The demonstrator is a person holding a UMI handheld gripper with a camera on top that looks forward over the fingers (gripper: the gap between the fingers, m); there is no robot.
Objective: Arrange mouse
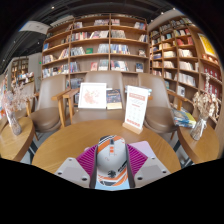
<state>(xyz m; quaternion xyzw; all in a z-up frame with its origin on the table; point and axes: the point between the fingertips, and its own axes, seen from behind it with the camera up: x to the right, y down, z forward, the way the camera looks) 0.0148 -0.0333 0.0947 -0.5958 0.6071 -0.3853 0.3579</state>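
A white computer mouse point(111, 158) with orange and dark stripes sits between my gripper's point(112, 160) two fingers. The magenta pads point(87, 160) press against its left and right sides, and the mouse is held above the round wooden table point(60, 145). The mouse's rear end is hidden below the fingers.
A white sign card point(136, 107) stands at the table's far edge, beside a framed picture point(93, 95). Wooden chairs point(47, 118) ring the table. Tall bookshelves point(98, 48) fill the back wall and the right side. Vases with dried flowers point(13, 105) stand at left and right.
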